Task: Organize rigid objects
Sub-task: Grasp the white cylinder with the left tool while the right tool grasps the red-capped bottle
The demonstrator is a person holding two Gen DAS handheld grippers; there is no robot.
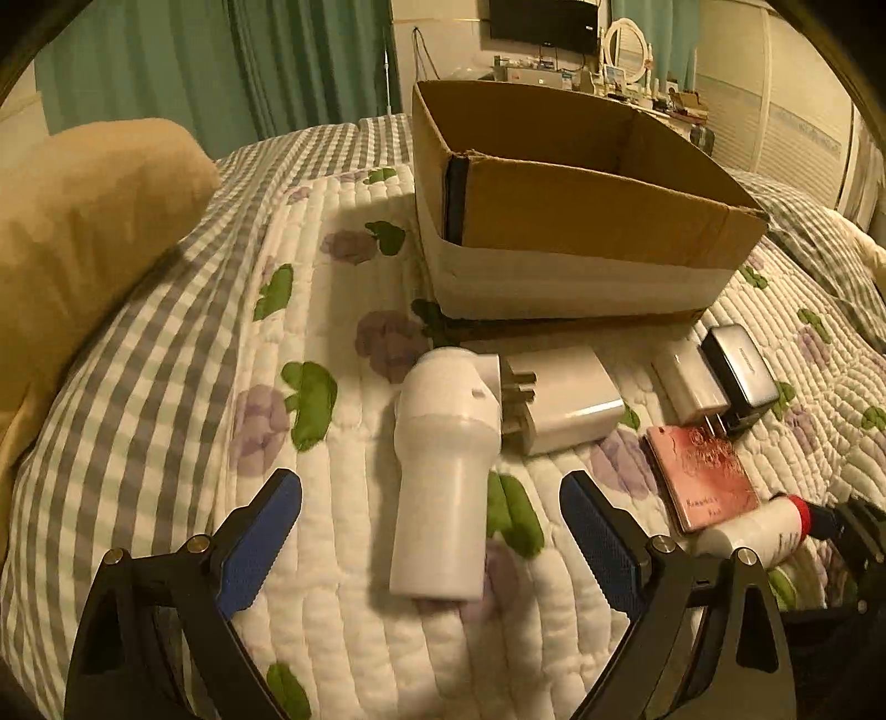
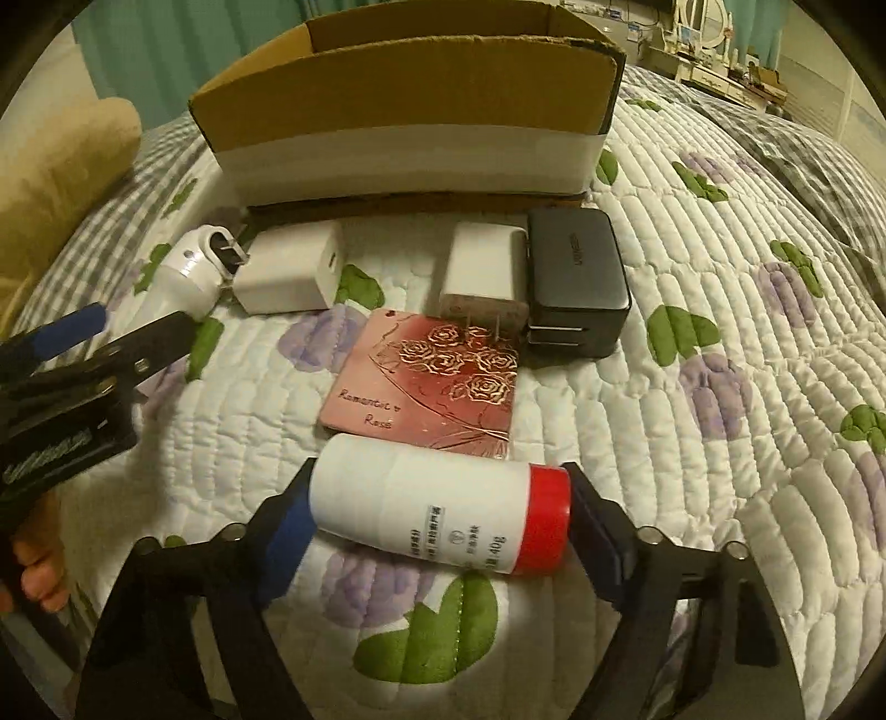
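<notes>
My left gripper is wide open, low over the bed. My right gripper squeezes a bottle end to end.

Quilt: white, purple flowers, green leaves. Bottle: white, red cap. Card: pink-red, gold roses. Box: brown, white band.

Quilted floral bedspread, tan pillow, teal curtains

A bed with a white quilt with purple flowers fills the room. Green curtains hang behind. A dark flat screen hangs above a messy white dresser.
</notes>
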